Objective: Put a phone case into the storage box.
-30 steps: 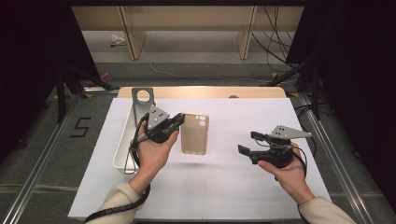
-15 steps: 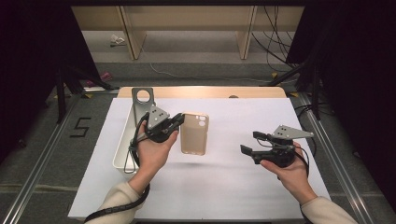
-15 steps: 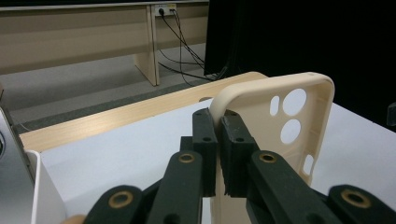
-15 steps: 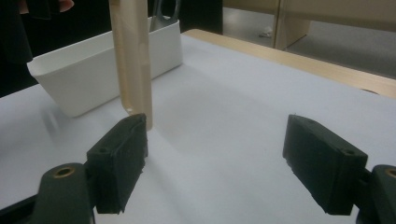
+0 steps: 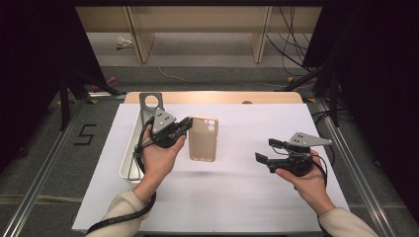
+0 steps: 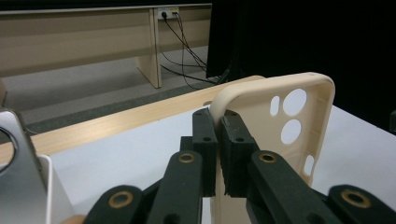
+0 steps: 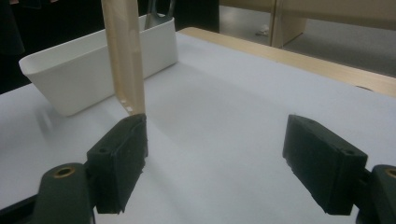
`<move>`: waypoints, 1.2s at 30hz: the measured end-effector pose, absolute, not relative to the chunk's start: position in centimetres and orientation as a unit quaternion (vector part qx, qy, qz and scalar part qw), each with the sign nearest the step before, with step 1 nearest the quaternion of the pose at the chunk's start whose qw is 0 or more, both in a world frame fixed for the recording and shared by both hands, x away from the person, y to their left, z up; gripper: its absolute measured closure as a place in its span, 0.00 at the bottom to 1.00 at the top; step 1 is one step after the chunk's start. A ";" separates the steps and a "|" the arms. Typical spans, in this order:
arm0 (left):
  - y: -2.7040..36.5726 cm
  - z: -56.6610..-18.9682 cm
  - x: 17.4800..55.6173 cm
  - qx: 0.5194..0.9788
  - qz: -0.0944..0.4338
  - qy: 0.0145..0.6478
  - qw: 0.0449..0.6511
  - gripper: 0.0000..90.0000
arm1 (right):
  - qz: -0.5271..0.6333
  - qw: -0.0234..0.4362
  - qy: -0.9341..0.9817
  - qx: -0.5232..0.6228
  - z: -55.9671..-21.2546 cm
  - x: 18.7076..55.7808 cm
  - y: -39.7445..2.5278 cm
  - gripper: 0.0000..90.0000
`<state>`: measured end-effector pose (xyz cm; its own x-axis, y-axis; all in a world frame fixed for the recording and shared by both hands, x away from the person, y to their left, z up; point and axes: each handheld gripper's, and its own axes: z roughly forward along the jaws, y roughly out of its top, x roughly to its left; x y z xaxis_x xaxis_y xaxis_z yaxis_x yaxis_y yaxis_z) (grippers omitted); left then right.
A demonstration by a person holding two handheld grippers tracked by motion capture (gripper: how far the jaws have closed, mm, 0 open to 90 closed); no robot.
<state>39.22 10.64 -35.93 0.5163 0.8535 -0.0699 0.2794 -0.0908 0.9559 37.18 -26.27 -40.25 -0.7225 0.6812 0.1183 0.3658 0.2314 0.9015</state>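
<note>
Left claw (image 5: 184,125): jaws clamped on the rim of a beige phone case (image 5: 203,138), held lifted above the bench. Just behind this claw, a white bin (image 5: 129,148) is set, with a grey metal bracket (image 5: 150,104) standing in it. Right claw (image 5: 264,151): jaws spread wide, nothing between them; the case is seen well apart, ahead of its left jaw. Bench (image 5: 237,197): white sheet over a wooden top. Beyond: grey floor, wooden furniture legs, cables.

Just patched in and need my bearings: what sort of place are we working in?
Probably a lab or data-recording station: a white-covered table framed by dark curtains, metal rails on the floor and loose cables trailing behind.
</note>
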 end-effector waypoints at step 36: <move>15.3 -32.0 41.5 0.663 0.314 0.418 0.536 0.95 | 0.519 0.155 0.765 0.348 -40.2 37.2 -26.4 0.26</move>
